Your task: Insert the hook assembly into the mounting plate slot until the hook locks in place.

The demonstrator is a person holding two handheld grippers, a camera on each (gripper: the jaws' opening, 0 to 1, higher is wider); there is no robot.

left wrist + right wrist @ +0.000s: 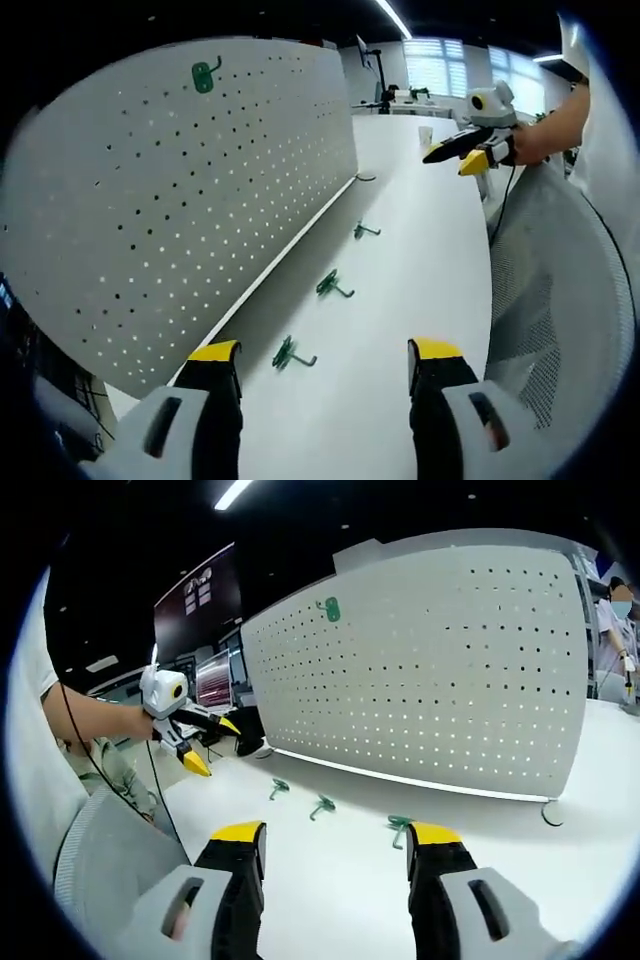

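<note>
A white pegboard [200,180] stands upright on the white table, with one green hook [205,75] mounted near its top. Three loose green hooks lie in a row on the table in front of it: the nearest hook [292,354], the middle hook [332,286] and the far hook [364,230]. My left gripper [325,360] is open and empty, its jaws either side of the nearest hook but well short of it. In the right gripper view the pegboard [430,680], mounted hook [329,608] and loose hooks [321,806] show beyond my open, empty right gripper [335,835].
A grey mesh chair back [560,290] stands close on the right. A hand holds the right gripper [450,162] over the far table. The left gripper [213,746] hangs in the air at the left. A pegboard foot [550,813] rests on the table. A person [615,630] stands behind.
</note>
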